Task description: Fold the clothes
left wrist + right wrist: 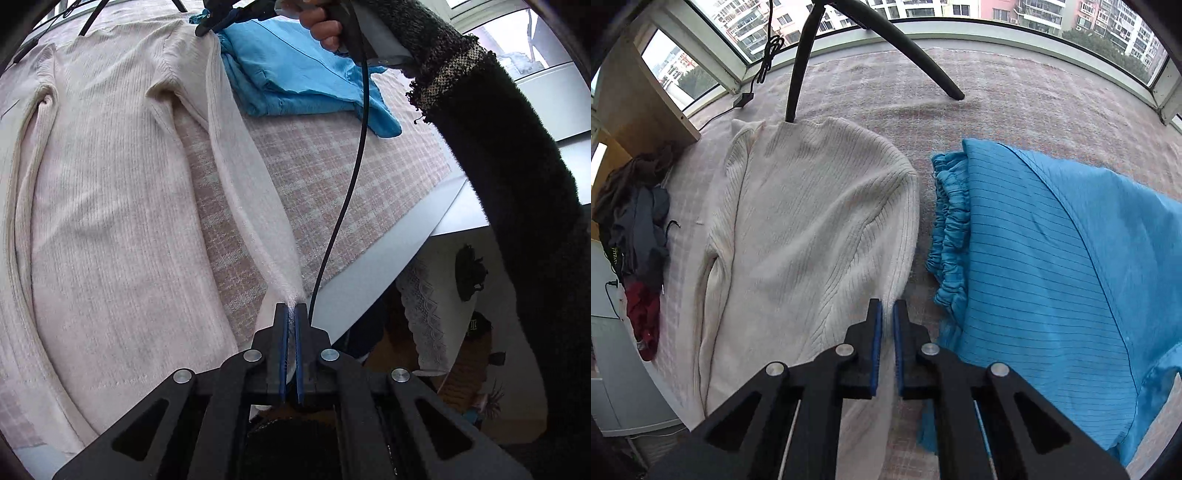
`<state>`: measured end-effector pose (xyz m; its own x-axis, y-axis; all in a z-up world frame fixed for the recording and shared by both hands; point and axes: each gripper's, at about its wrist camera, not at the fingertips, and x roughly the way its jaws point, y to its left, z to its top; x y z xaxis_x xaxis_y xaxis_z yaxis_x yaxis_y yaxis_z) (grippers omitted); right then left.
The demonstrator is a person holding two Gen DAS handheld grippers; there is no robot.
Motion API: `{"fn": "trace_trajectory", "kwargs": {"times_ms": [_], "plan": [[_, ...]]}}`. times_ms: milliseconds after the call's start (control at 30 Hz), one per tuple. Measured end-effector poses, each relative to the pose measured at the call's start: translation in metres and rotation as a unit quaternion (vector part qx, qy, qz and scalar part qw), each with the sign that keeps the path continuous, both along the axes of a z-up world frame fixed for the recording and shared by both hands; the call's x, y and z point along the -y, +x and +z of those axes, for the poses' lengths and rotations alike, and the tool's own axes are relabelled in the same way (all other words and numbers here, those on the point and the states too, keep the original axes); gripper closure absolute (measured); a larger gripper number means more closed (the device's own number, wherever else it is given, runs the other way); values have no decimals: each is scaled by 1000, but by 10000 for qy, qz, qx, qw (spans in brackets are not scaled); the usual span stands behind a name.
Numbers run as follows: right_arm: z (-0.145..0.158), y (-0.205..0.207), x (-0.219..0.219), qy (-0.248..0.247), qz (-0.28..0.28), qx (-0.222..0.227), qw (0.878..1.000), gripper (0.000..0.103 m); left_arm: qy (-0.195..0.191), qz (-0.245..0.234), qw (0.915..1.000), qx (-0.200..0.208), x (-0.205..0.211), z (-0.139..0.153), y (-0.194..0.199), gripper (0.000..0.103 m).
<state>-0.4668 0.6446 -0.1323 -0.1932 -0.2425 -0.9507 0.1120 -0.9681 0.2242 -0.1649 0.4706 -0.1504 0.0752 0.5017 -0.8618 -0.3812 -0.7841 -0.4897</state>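
My left claw is clamped on the end of the sweater sleeve, which stretches tight from my fingers up to the shoulder. My right claw is at that shoulder edge; its fingers stand close together with a narrow gap, and the sleeve cloth passes between them, but I cannot tell if they press it. The cream sweater lies flat on the checked cloth. A blue garment lies just beside it, and dark clothes are piled at the far side
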Motion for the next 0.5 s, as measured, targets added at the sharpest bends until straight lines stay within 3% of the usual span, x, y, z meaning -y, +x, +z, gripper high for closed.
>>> {"fn": "trace_trajectory", "kwargs": {"times_ms": [100, 200, 267, 300, 367, 500], "plan": [[31, -2, 37, 94, 196, -195, 9996, 97, -41, 283, 9996, 81, 31, -13, 3, 101], [36, -20, 89, 5, 623, -196, 9979, 94, -82, 566, 9982, 161, 62, -25, 6, 101], [26, -29, 119, 222, 806, -60, 9965, 71, -110, 754, 9969, 215, 82, -34, 7, 100], [21, -31, 131, 439, 821, 29, 9957, 71, -124, 848, 9960, 241, 92, -38, 8, 101], [31, -17, 134, 336, 828, -221, 9958, 71, -151, 1036, 9941, 295, 113, -47, 10, 101], [40, 35, 94, 487, 725, -670, 9939, 71, -156, 1053, 9936, 366, 120, -57, 13, 100]]}}
